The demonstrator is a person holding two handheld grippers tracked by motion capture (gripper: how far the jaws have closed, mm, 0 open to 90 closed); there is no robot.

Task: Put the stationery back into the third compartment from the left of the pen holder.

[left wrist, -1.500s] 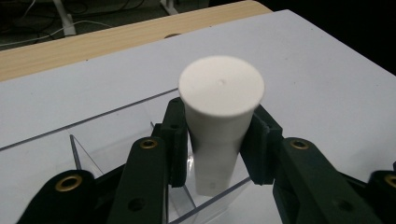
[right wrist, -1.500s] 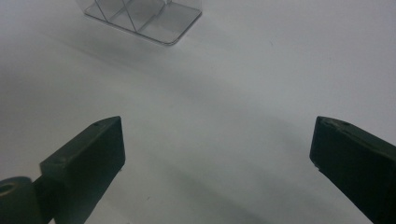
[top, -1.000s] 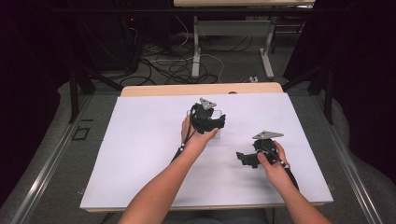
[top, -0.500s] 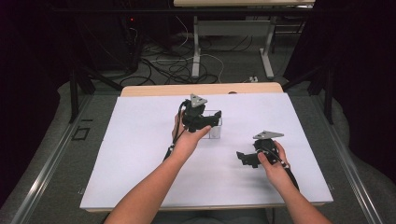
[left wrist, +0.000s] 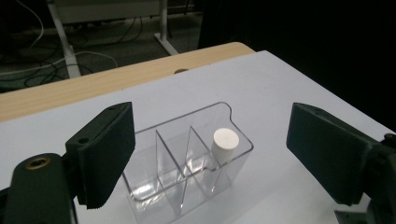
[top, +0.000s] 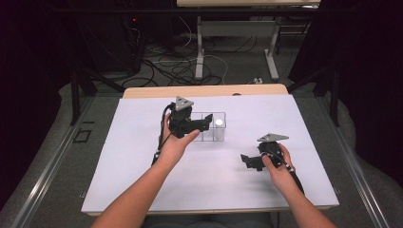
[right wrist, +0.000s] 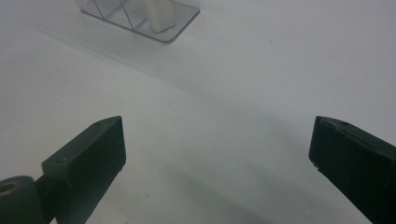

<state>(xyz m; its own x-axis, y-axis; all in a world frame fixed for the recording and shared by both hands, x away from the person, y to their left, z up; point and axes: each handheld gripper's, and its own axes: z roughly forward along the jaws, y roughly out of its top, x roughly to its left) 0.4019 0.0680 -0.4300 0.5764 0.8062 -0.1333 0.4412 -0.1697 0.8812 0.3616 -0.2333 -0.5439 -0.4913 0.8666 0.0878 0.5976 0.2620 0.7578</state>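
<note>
A clear plastic organiser point(left wrist: 187, 168) with three compartments stands on the white table cover point(top: 142, 156), toward the far middle of it. A white cylinder point(left wrist: 225, 144) stands upright in one end compartment — the one at the right in the high view point(top: 218, 124) — and the other two compartments hold nothing that can be seen. In the right gripper view the organiser point(right wrist: 140, 16) shows at the top edge, with the lower part of the white cylinder point(right wrist: 161, 14) visible through its wall.

The left gripper point(top: 199, 124) hovers at the organiser's left end, held by the person's left hand point(top: 175, 145). In the left gripper view its jaws stand wide apart, one on each side of the organiser and above it, not touching it; nothing is between the pads but the container below.

The right gripper point(top: 247, 161) sits well apart from the organiser, nearer the person and to the right, in the right hand point(top: 275, 166). Its jaws are also spread wide — bare white cover lies between them, and they hold nothing. A grey three-cornered plate tops each gripper.

Beyond the cover, a strip of wooden table edge point(top: 204, 91) shows at the far side, and past it a dark floor with loose cables point(top: 180, 61) and the legs of another table point(top: 199, 52).
</note>
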